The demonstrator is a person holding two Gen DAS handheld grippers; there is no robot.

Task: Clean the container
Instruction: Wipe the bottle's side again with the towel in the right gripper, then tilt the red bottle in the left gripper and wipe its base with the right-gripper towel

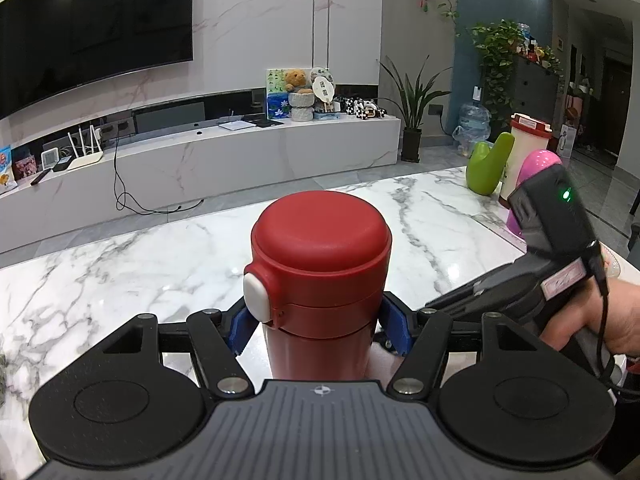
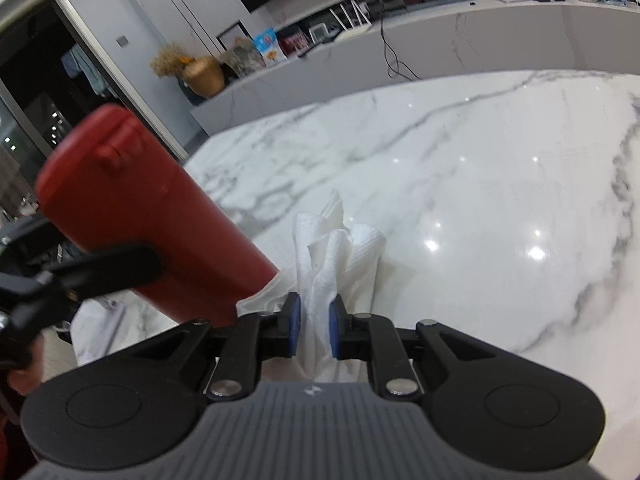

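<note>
A red flask (image 1: 320, 276) with a domed red lid and a white push button stands between my left gripper's (image 1: 316, 328) blue pads, which are shut on its body just below the lid. In the right wrist view the same red flask (image 2: 156, 216) is held tilted above the white marble table (image 2: 480, 184). My right gripper (image 2: 314, 330) is shut on a crumpled white paper towel (image 2: 336, 256), which touches the flask's lower end. The right gripper's body (image 1: 560, 248) shows at the right of the left wrist view.
A green curved object (image 1: 490, 164), a pink rounded object (image 1: 536, 168) and a white cup with a red lid (image 1: 528, 148) stand at the table's far right. A TV bench and plants lie beyond the table.
</note>
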